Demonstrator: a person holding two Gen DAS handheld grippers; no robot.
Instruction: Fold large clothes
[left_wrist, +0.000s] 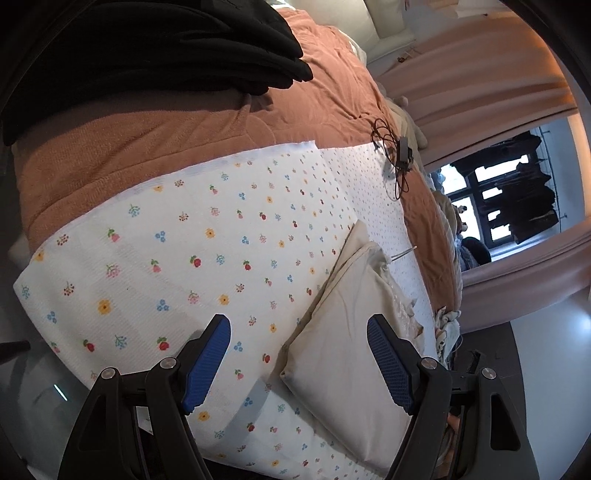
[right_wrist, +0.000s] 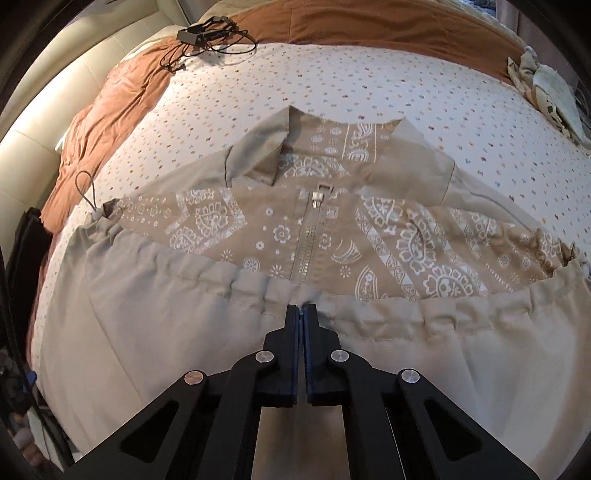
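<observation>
A beige jacket (right_wrist: 184, 332) with a paisley-printed inside (right_wrist: 406, 236) lies spread on the dotted sheet (right_wrist: 369, 74) of a bed, its zipper (right_wrist: 308, 243) running up the middle. My right gripper (right_wrist: 302, 310) is shut at the gathered hem, with the hem's edge pinched between its tips. In the left wrist view a folded beige part of the jacket (left_wrist: 343, 332) lies on the flowered sheet (left_wrist: 166, 258). My left gripper (left_wrist: 299, 354) hangs open above the jacket's left edge, with nothing between its blue pads (left_wrist: 207, 365).
A stack of black clothes (left_wrist: 147, 48) sits on the orange blanket (left_wrist: 147, 147). A charger with tangled cable (right_wrist: 207, 37) lies at the sheet's far edge. A crumpled patterned cloth (right_wrist: 546, 88) lies at the right edge. A cream headboard (right_wrist: 55, 110) borders the left.
</observation>
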